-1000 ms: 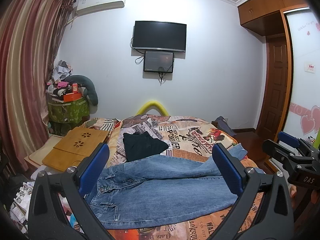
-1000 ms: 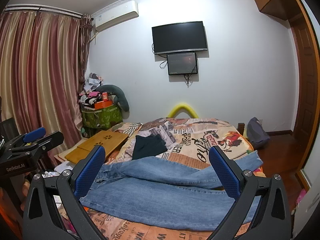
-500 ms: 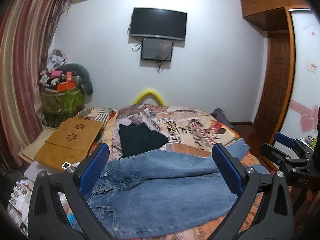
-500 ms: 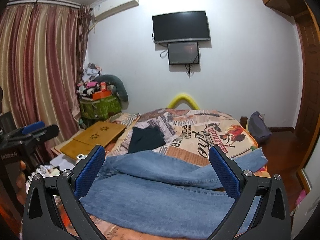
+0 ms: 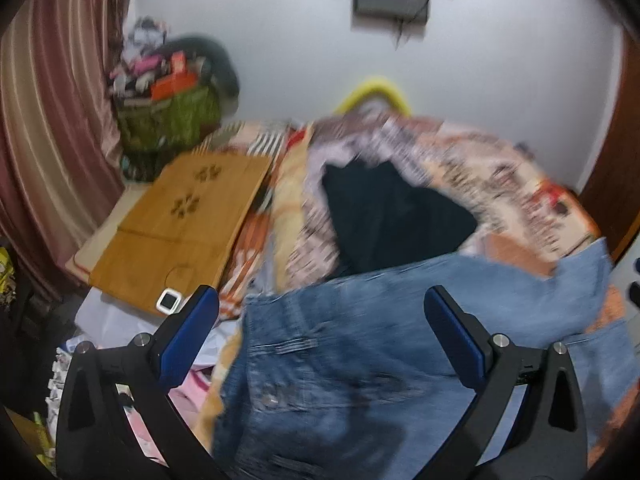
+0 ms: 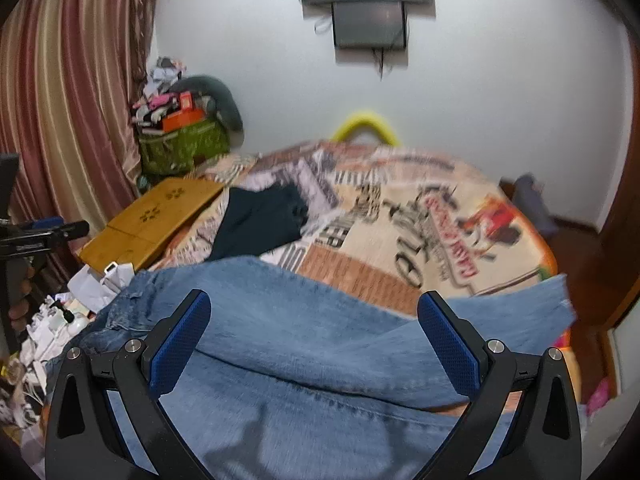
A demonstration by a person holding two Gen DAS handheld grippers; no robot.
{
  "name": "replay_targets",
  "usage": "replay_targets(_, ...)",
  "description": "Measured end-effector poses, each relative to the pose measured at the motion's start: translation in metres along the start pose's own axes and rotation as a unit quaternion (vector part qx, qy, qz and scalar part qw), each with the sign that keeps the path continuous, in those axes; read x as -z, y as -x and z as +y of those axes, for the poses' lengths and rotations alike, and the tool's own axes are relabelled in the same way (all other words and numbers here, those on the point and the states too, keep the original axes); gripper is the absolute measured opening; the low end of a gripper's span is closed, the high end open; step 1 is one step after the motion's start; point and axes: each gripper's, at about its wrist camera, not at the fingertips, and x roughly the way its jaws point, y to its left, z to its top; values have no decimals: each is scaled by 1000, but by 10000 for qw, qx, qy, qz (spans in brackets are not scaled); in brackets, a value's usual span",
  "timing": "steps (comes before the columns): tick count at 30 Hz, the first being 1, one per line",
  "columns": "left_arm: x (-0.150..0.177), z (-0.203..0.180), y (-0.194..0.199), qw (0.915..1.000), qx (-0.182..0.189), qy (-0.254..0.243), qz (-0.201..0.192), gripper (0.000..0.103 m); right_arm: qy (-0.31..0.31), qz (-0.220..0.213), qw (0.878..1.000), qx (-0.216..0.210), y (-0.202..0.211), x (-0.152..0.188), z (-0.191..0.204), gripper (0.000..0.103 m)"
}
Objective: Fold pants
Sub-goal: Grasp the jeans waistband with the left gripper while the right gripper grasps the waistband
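Jeans (image 5: 360, 360) lie spread across the near end of the bed (image 6: 400, 216), and both grippers hang just above them, tilted down toward the denim.

From the left wrist view, the left gripper (image 5: 320, 332) has its jaws spread wide, with nothing between the blue pads (image 5: 188, 336). It hovers over the waist end of the jeans, where the waistband, a metal button and pocket stitching show beneath it. Whether the fingertips touch the cloth is unclear, as the view is blurred.

From the right wrist view, the right gripper (image 6: 314, 332) is likewise wide apart and empty, poised over the legs of the jeans (image 6: 312, 344). One leg lies folded across the other, its hem reaching toward the bed's right edge.

Beyond the jeans, a dark garment (image 5: 392, 216) rests on the printed bedspread (image 6: 420, 216). Left of the bed lies a wooden lap desk (image 5: 176, 224), with a small white device (image 5: 170, 300) at its near corner. Behind it stands a green bin (image 6: 184, 148) heaped with clutter, beside striped curtains (image 6: 60, 100). A yellow curved object (image 6: 366, 122) peeks over the far end of the bed, and two screens (image 6: 368, 4) hang on the white wall above.
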Motion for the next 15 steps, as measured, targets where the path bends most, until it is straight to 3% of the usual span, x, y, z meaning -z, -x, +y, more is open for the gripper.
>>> replay_targets(5,4,26,-85,9961,-266,42,839,103,233,607,9979,-35,-58,-1,-13,103)
replay_targets(9,18,42,-145,9875,-169,206,1551,86,509,1149,9919,-161,-101,-2,-19,101)
replay_targets(15,36,45,-197,9736,203,360,2244,65,947,1659,9808,-400,-150,-6,-17,94)
